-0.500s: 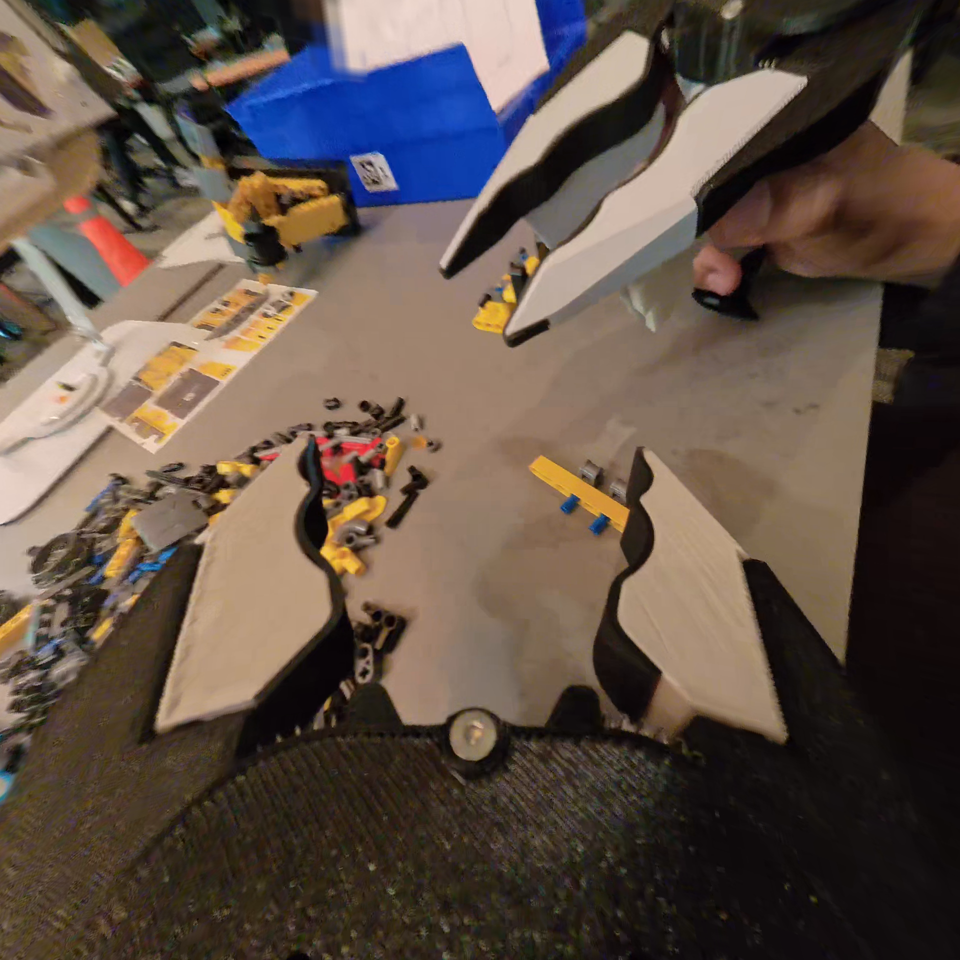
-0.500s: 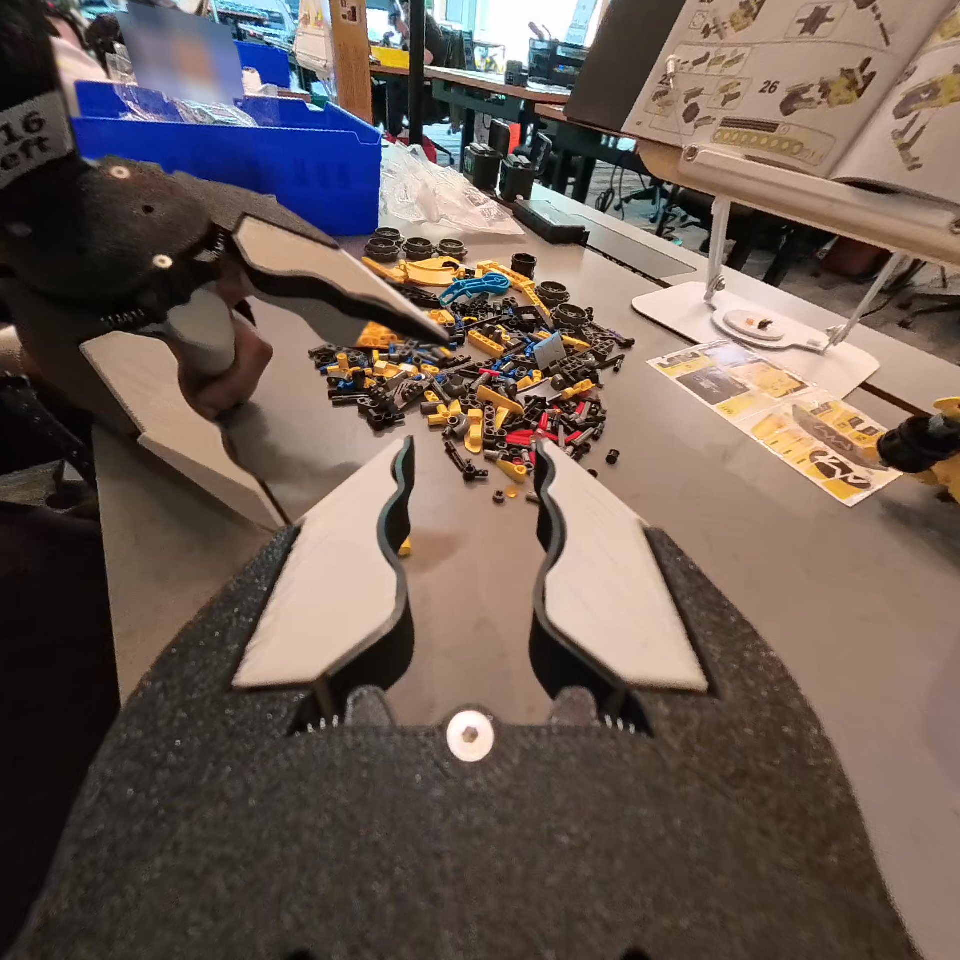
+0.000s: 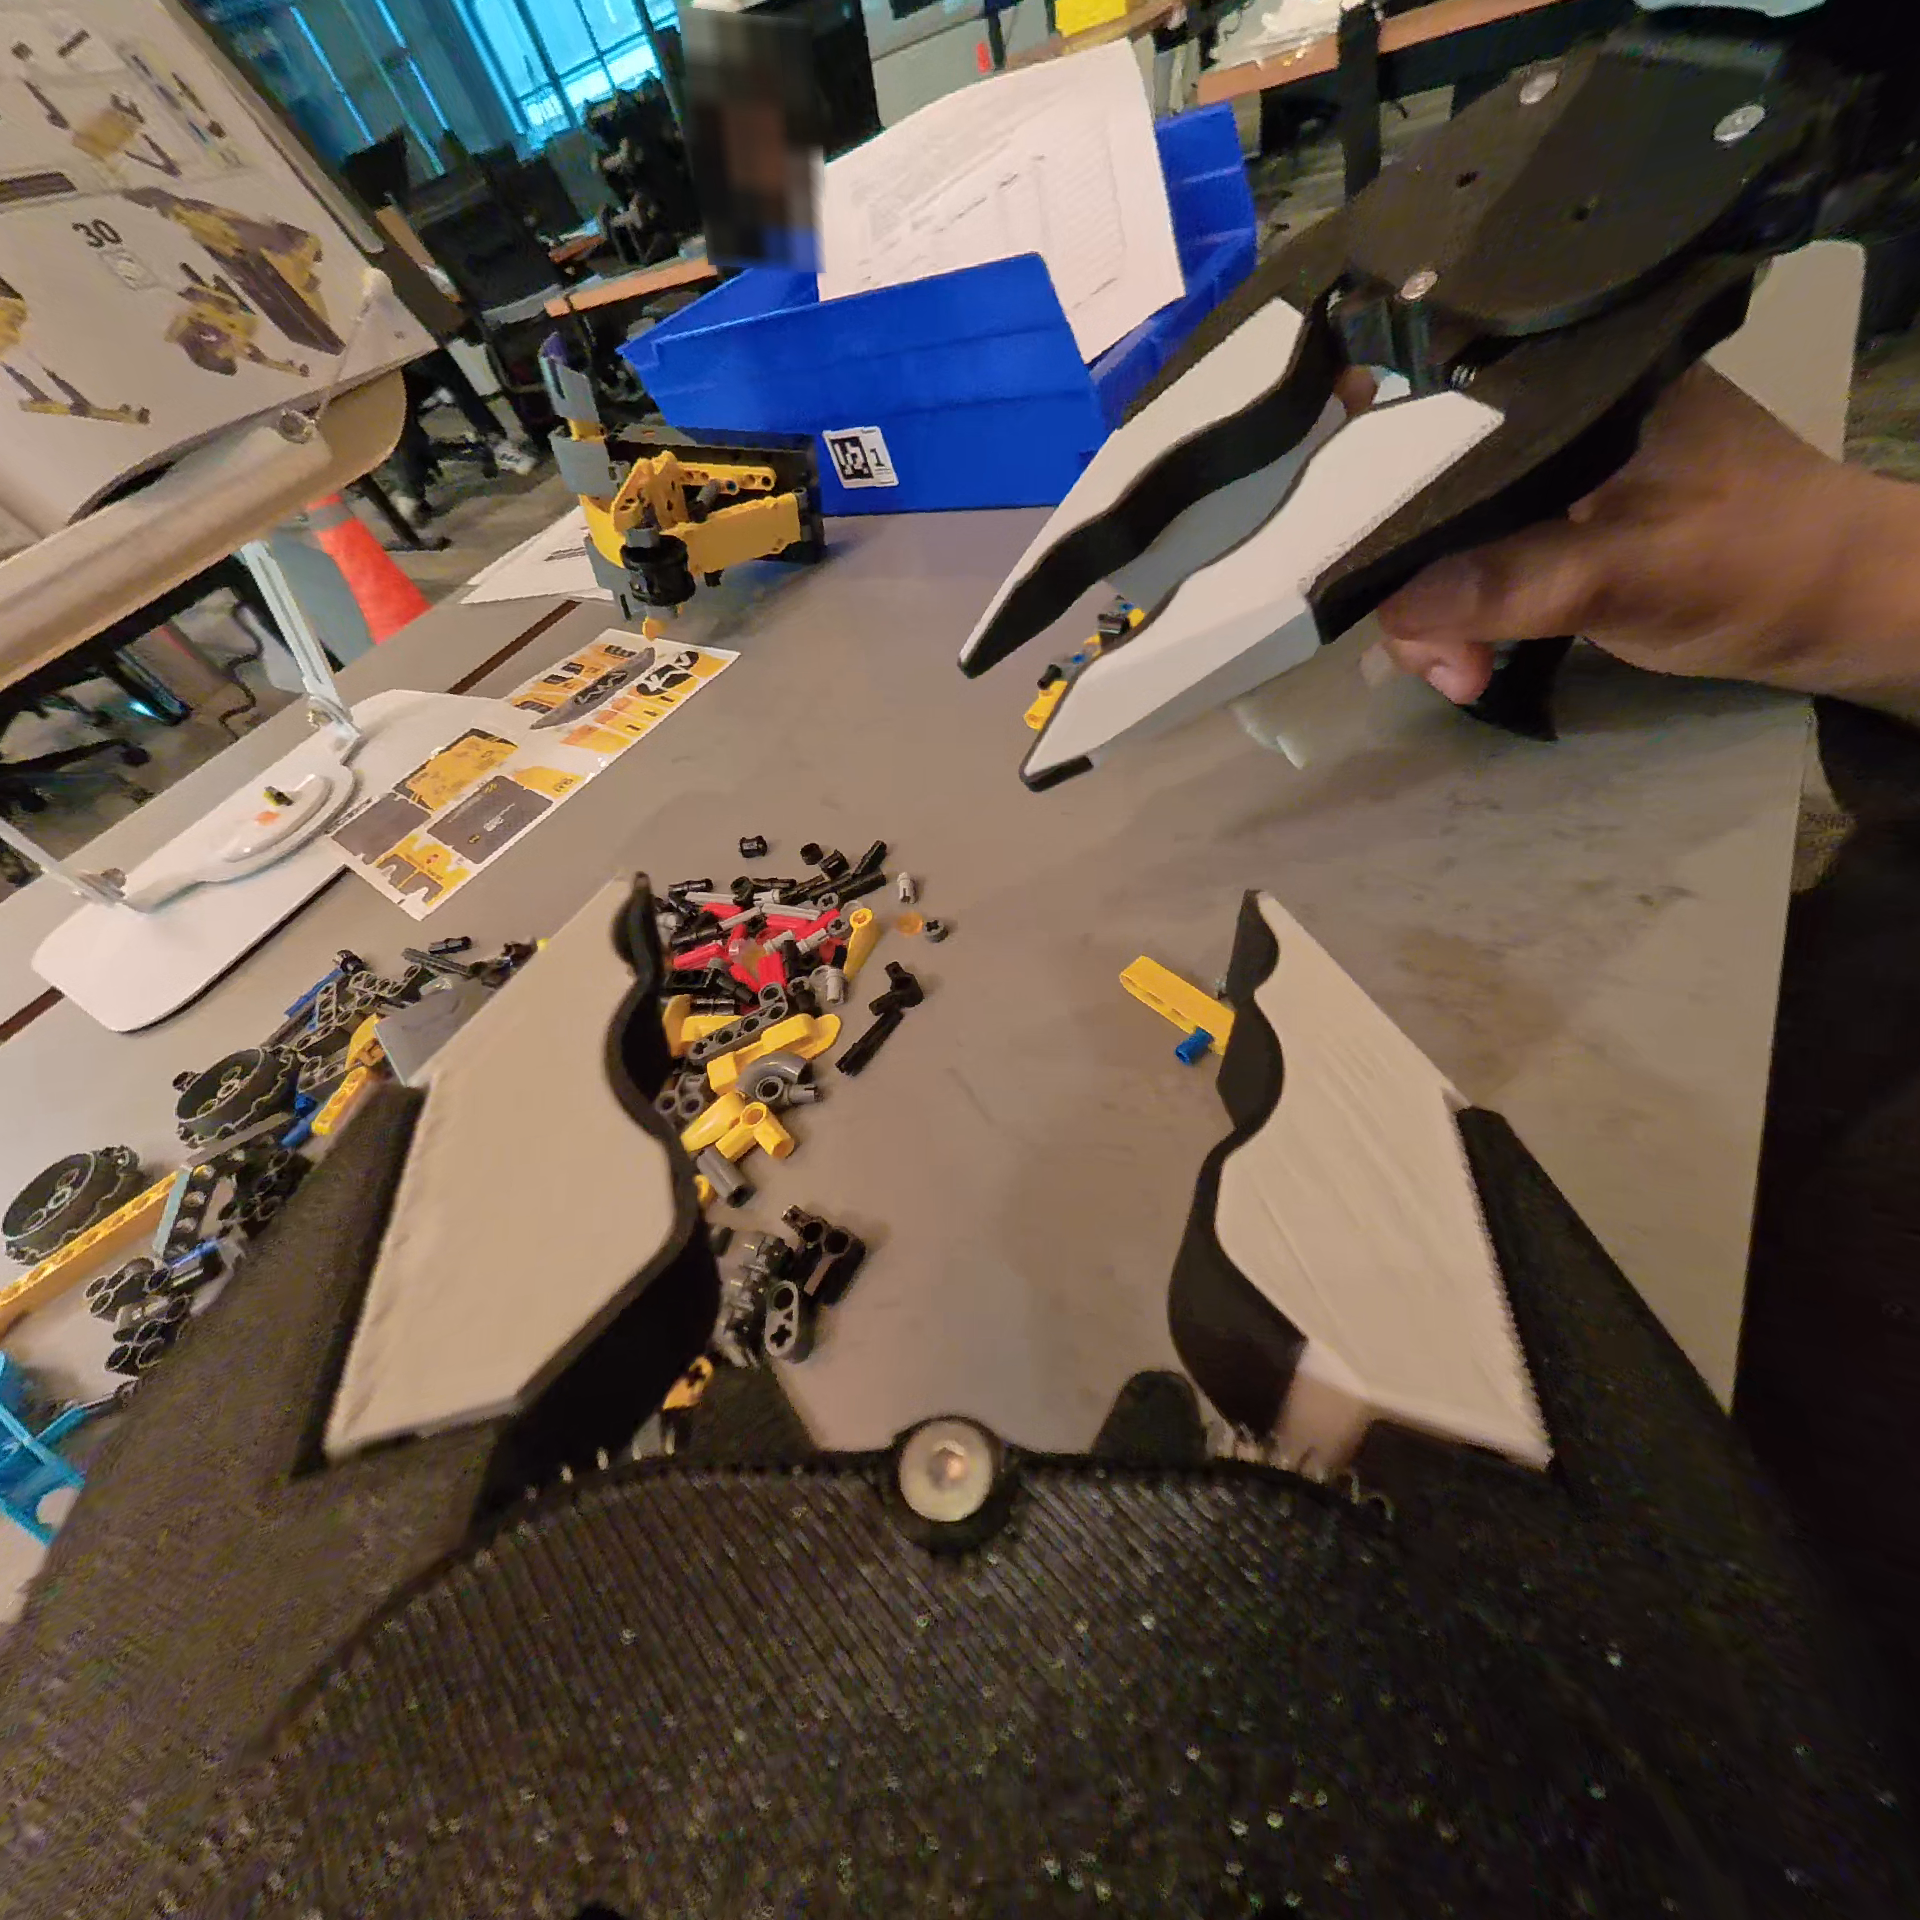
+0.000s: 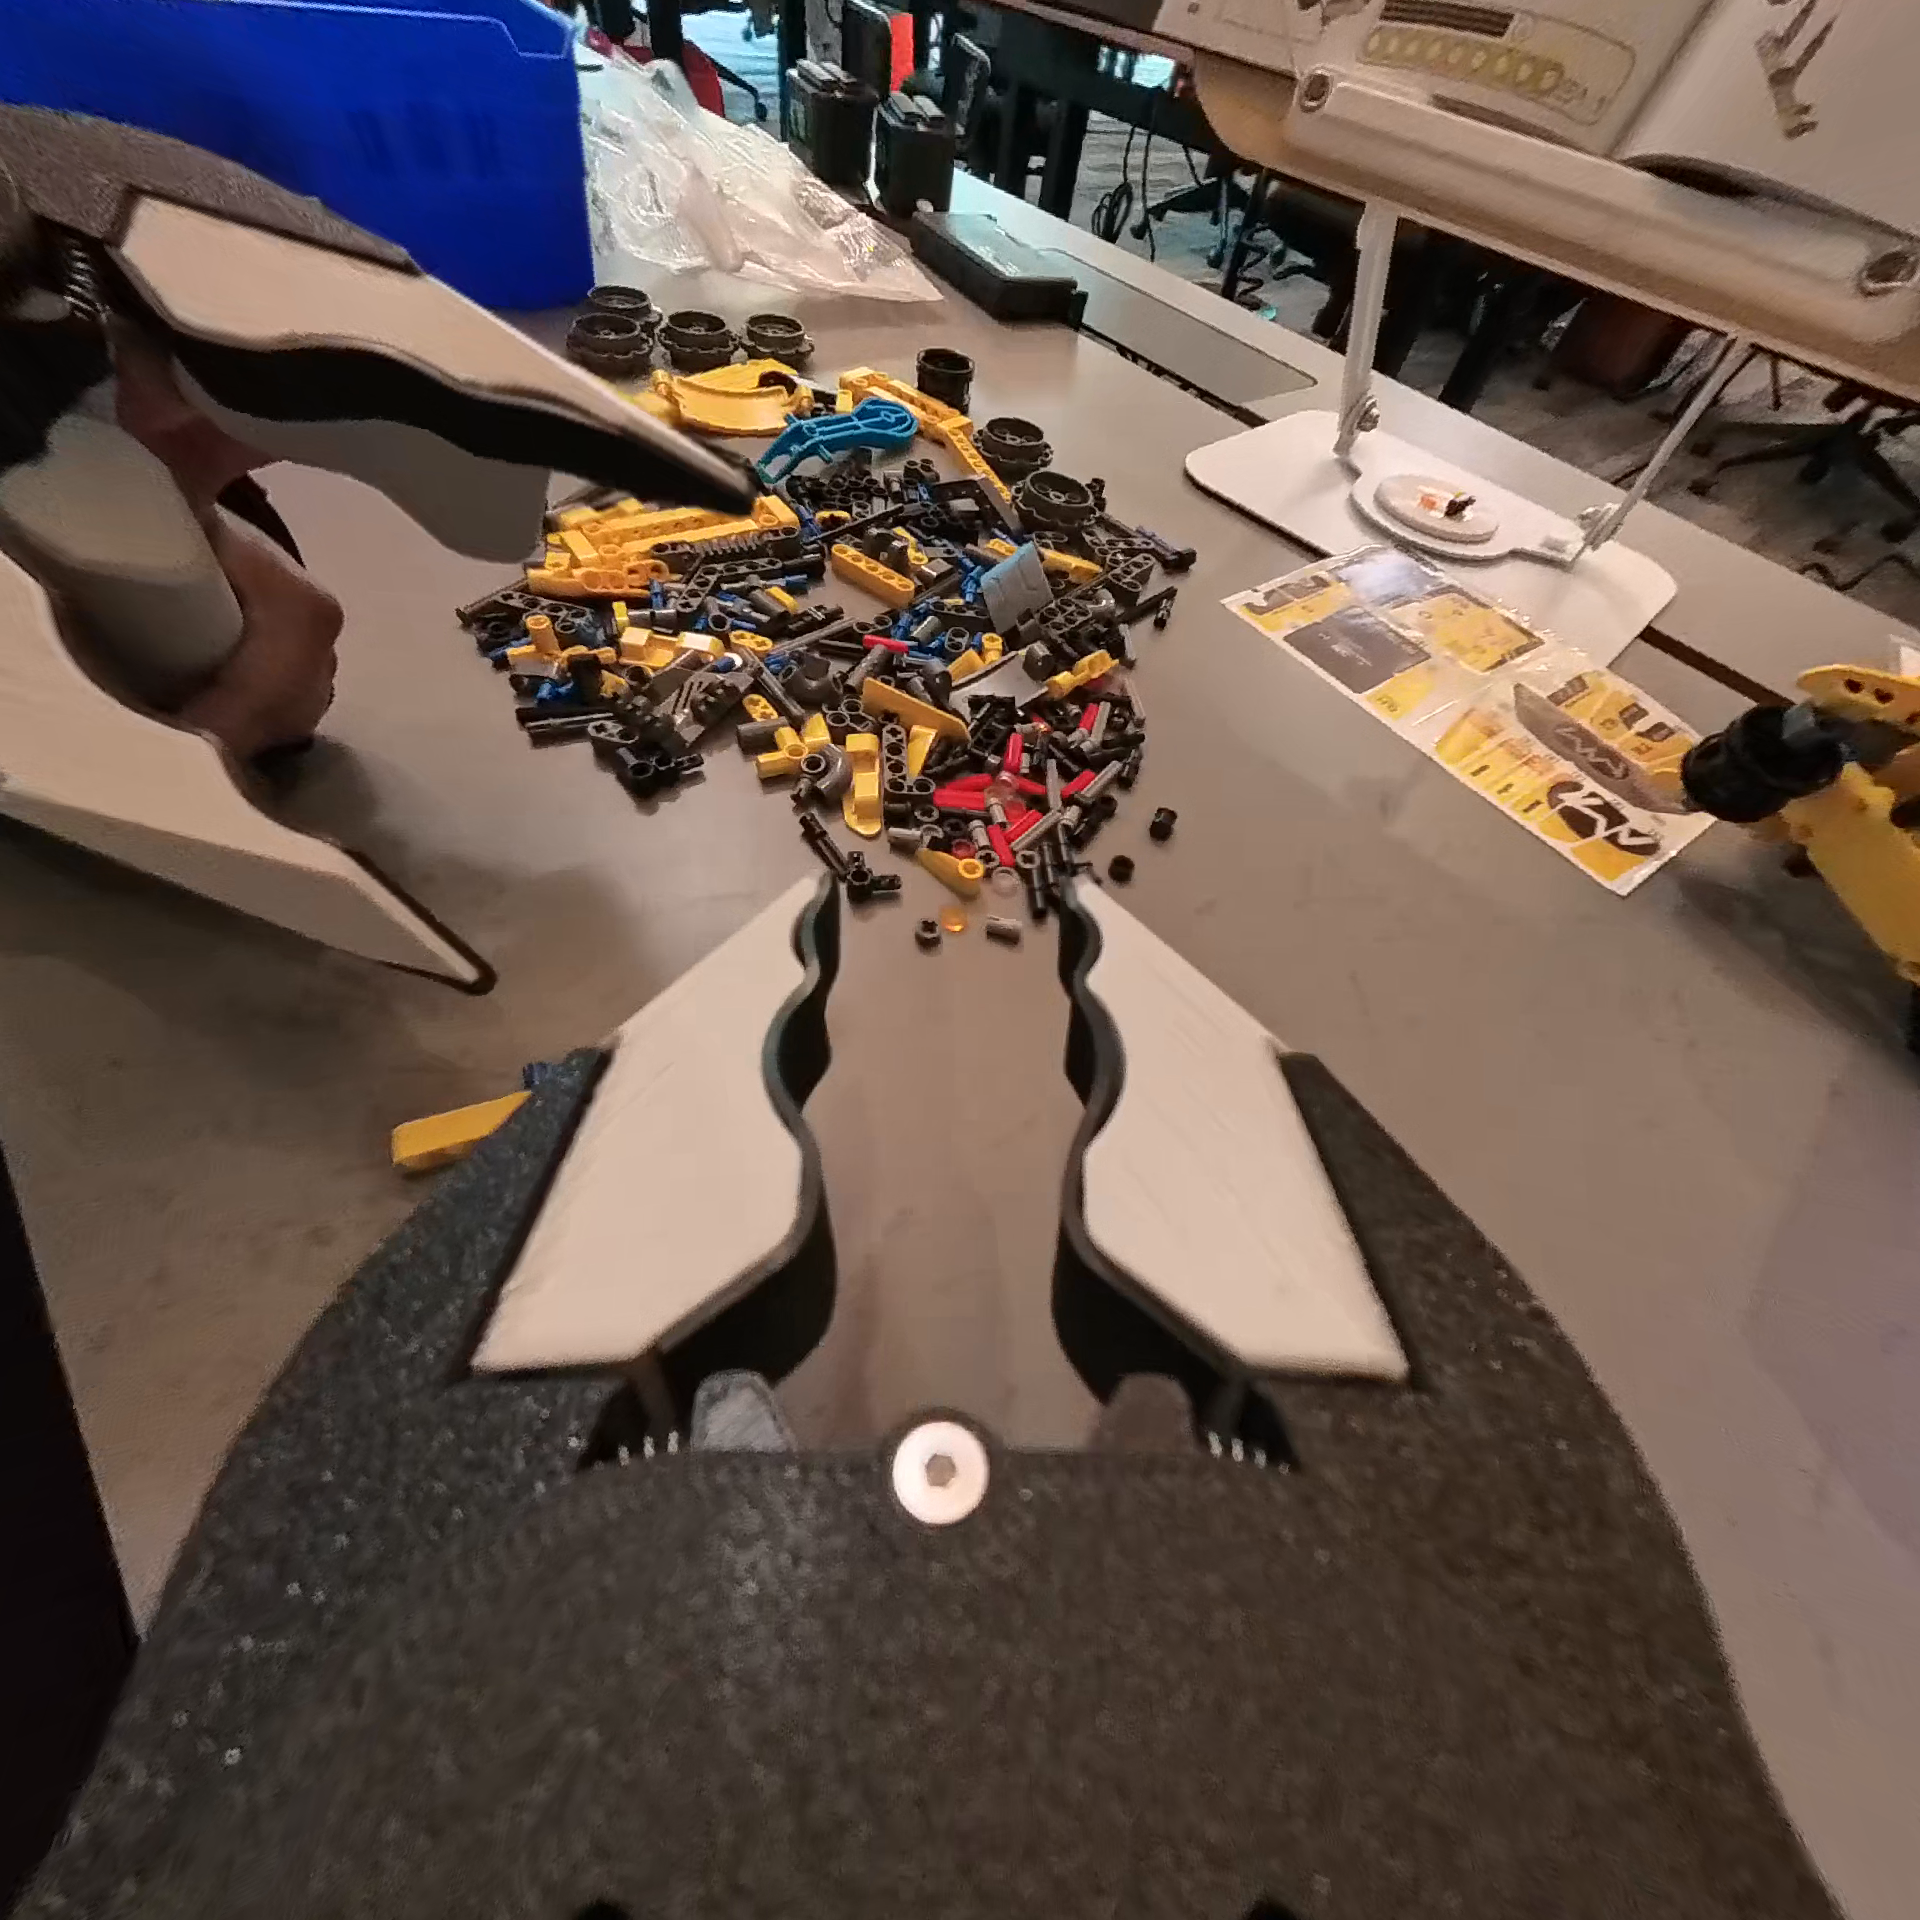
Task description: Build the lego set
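My left gripper (image 3: 945,902) is wide open and empty, low over the grey table (image 3: 1039,1143). A pile of small yellow, black, red and blue building pieces (image 3: 769,997) lies by its left finger. A loose yellow beam with a blue pin (image 3: 1174,997) touches or passes under its right finger. My right gripper (image 4: 948,888) is open and empty, its tips just short of the near edge of the pile (image 4: 862,644). It also shows in the left wrist view (image 3: 1003,717), held above the table. The left gripper (image 4: 608,732) shows at left, and the yellow beam (image 4: 447,1138) lies beside my left finger.
A sticker sheet (image 4: 1455,707) lies right of the pile. A partly built yellow model (image 3: 686,520) stands behind it. A booklet stand has a white base (image 4: 1434,499). Blue bins (image 3: 883,384), clear bags (image 4: 727,208) and black wheels (image 4: 686,332) sit at the back. The partly built yellow model (image 3: 686,520) sits 25 centimetres or so from the ends of my right fingers.
My right gripper has moved forward and down towards the pile. My left gripper has tilted up a little. Both stay open and empty.
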